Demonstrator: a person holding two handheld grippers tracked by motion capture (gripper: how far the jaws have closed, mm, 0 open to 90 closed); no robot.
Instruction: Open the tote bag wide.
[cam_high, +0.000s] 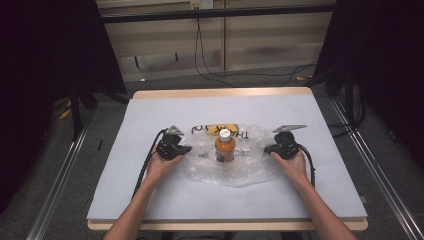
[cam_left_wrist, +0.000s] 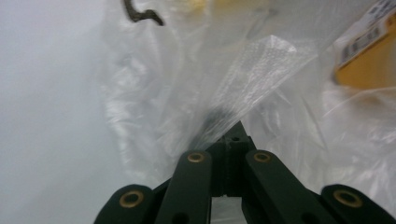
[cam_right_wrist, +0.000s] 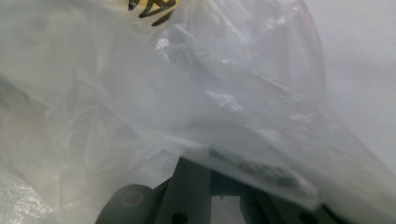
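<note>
Both grippers clamp thin plastic bag (cam_high: 227, 162): left gripper (cam_high: 184, 149) pinches its left edge, right gripper (cam_high: 268, 149) its right. Bottle (cam_high: 225, 146) stands upright btwn the fingertips, on the bag. Film's light, floppy, slippery; likely tears if yanked. Grab bunched edges, w/ even pull.

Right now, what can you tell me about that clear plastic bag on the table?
The plastic bag is thin, clear and crinkled, spread flat on the pale table, with dark printed lettering near its far edge. An orange bottle with a white cap stands upright at its middle. The left claw is shut on a fold at one side, and the right claw meets the opposite edge, film draped over it.
</note>
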